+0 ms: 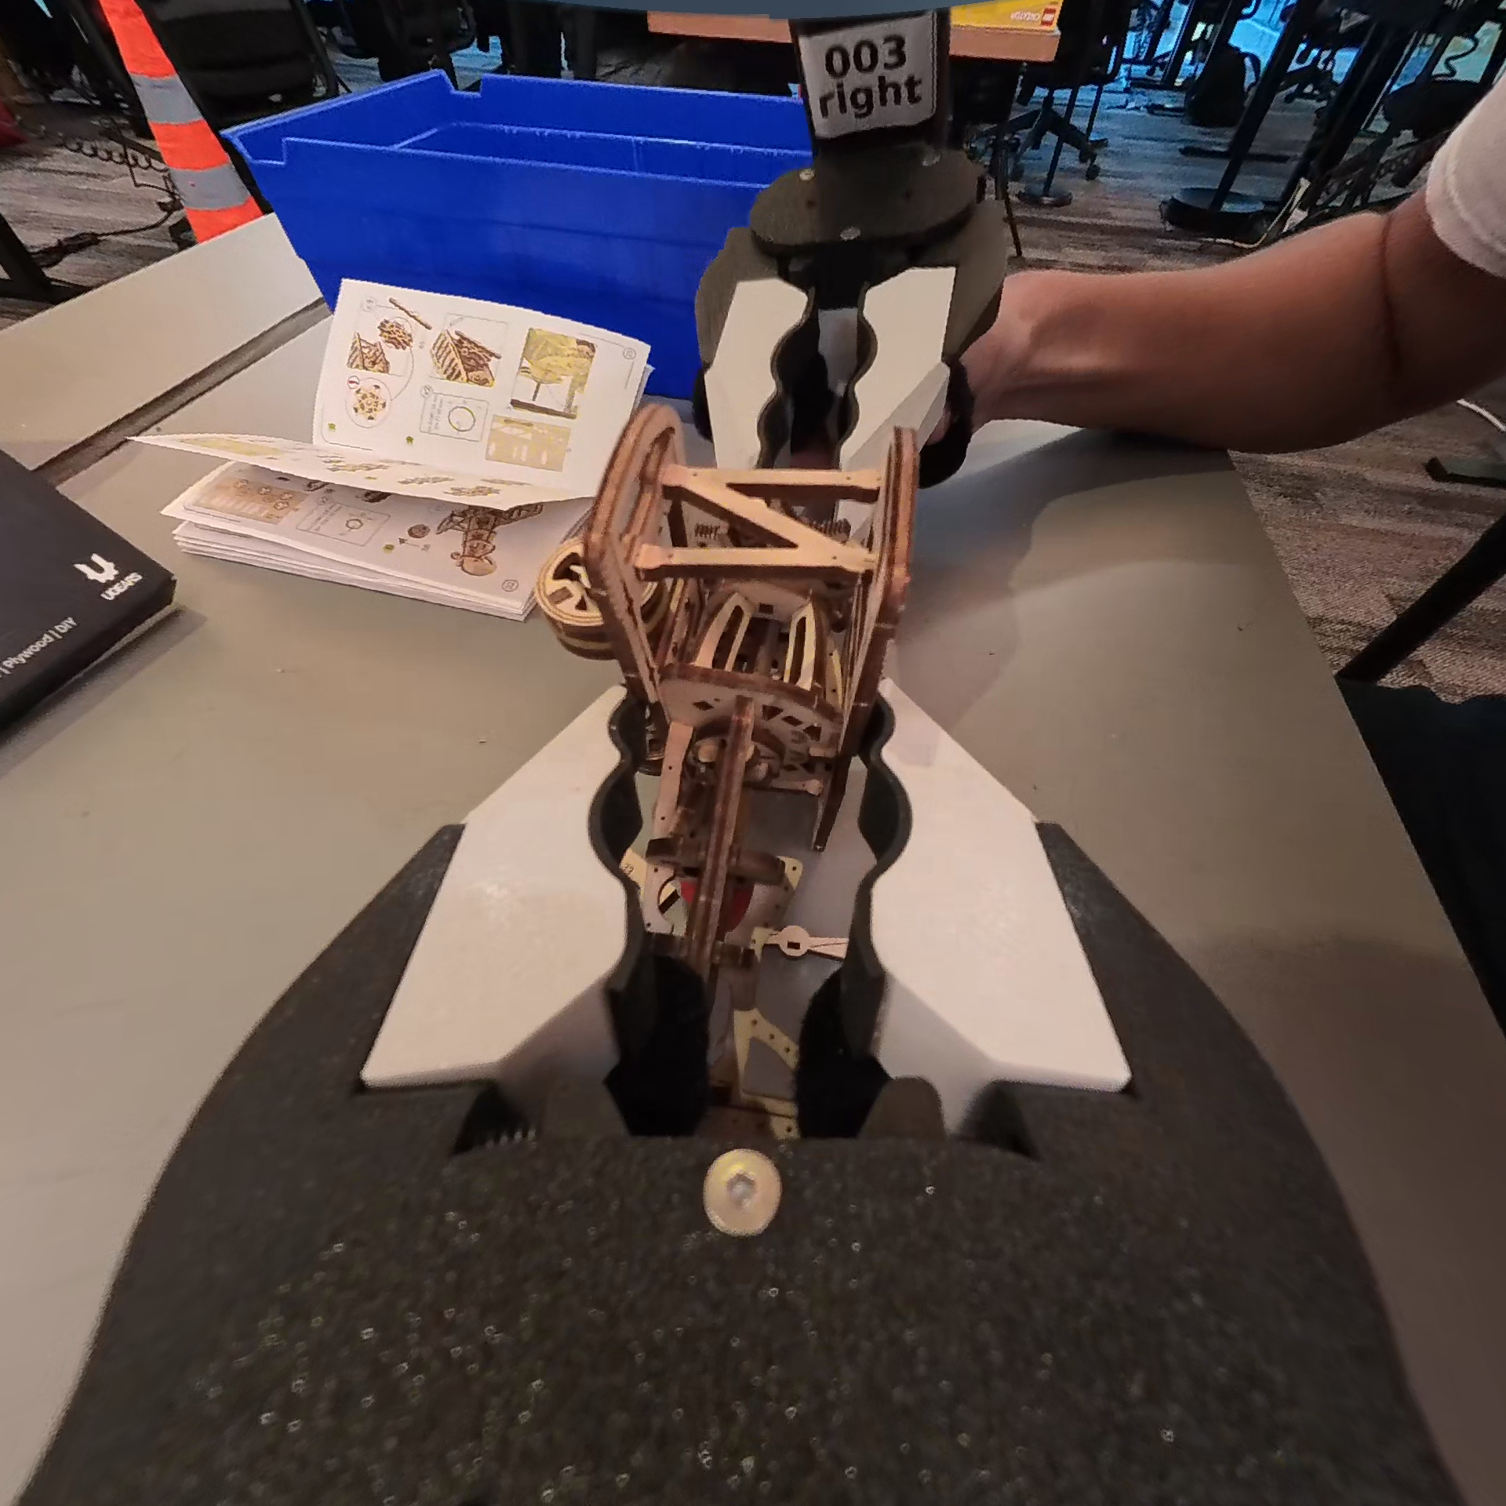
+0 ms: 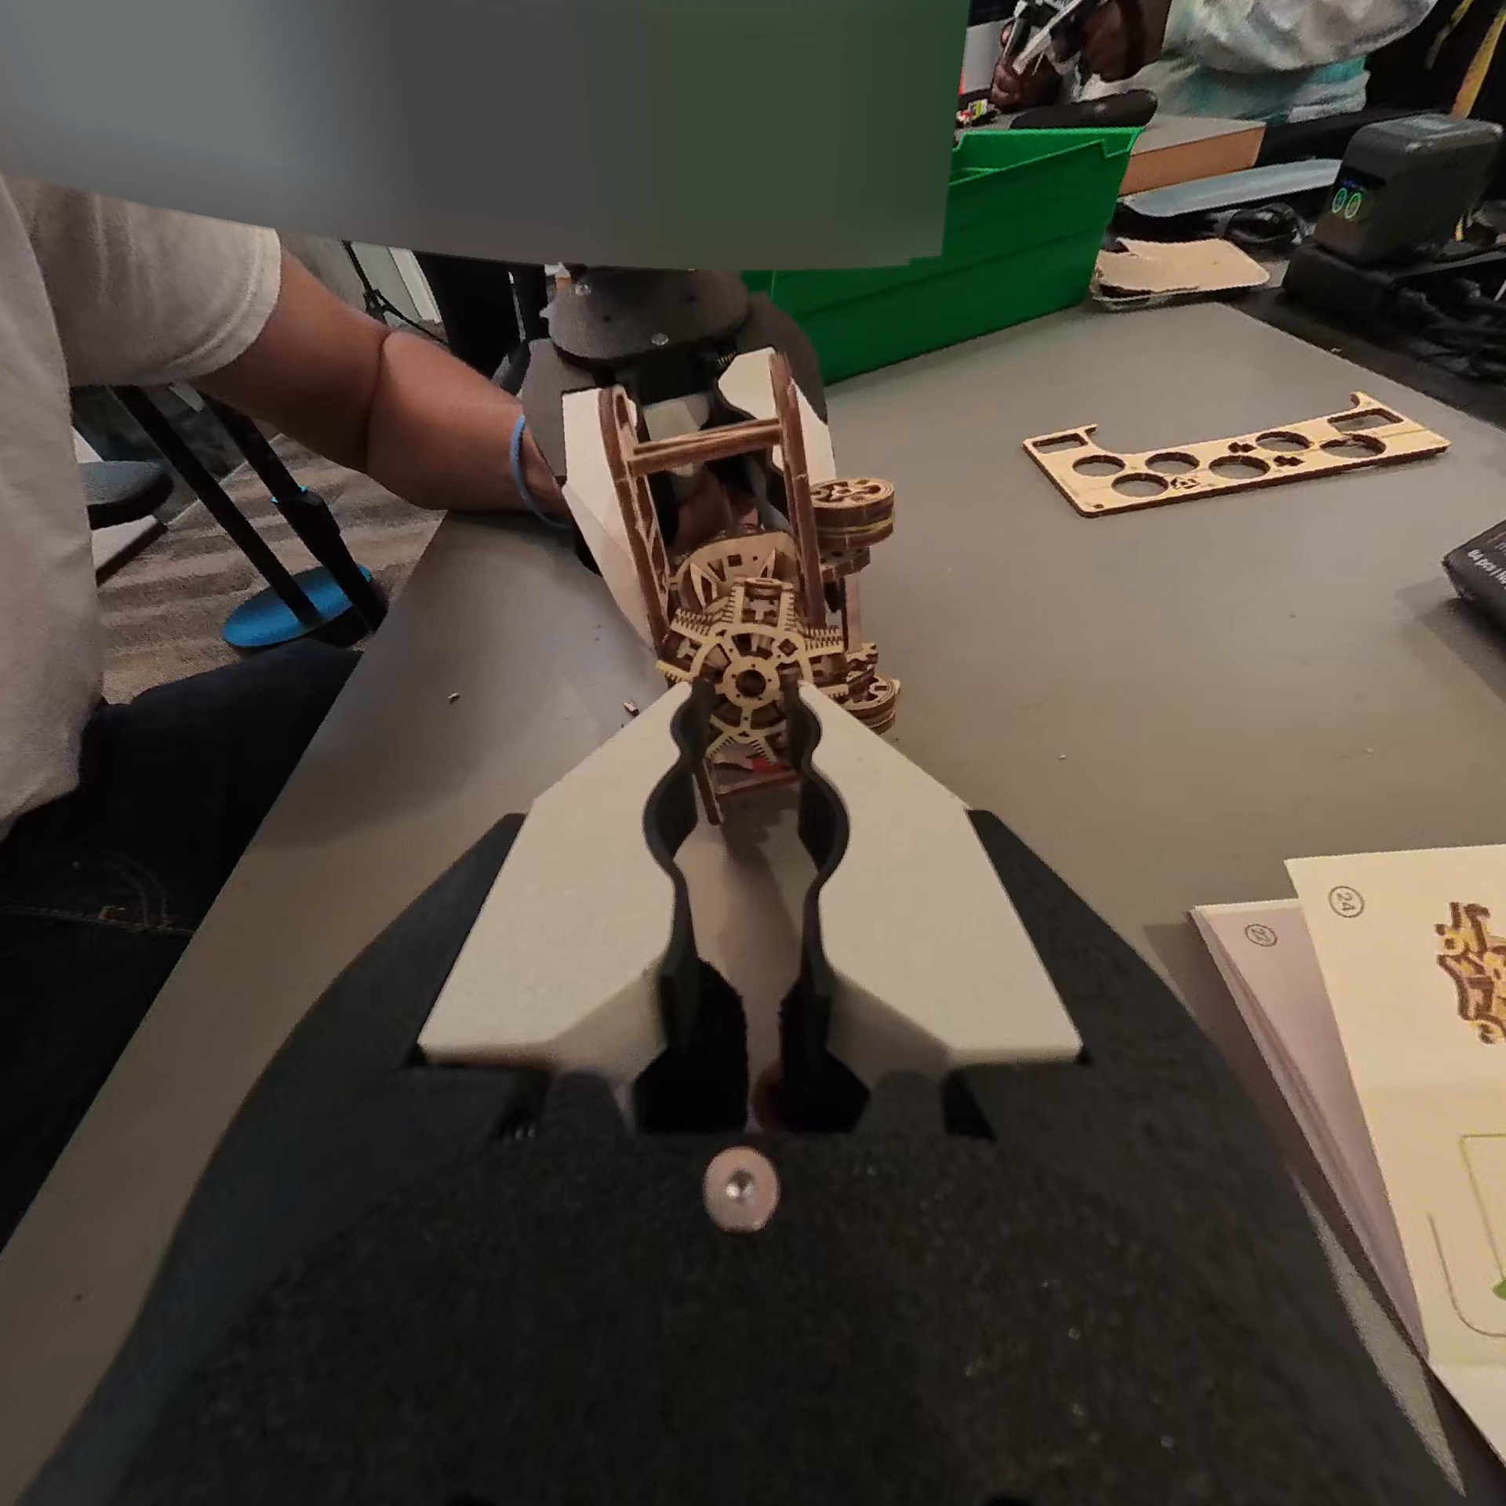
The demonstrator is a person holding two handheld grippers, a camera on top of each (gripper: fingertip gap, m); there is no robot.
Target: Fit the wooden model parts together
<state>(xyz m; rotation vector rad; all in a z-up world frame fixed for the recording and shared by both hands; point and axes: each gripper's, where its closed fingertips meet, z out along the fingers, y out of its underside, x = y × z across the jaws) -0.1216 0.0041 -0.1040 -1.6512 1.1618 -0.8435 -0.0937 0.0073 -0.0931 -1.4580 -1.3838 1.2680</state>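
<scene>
A light-brown wooden model with a truss frame, a side wheel and a round geared nose stands on the grey table. My left gripper is shut on the model's rear body, its white fingers on both sides, and the tail runs back between them. My right gripper meets the model from the far end. In the right wrist view the right gripper is shut on the geared nose of the model. The left gripper shows behind, flanking the frame.
An open instruction booklet, a blue bin, a black box and an orange cone sit beyond. In the right wrist view there are a green bin, a punched wooden sheet, booklet pages and a person's arm.
</scene>
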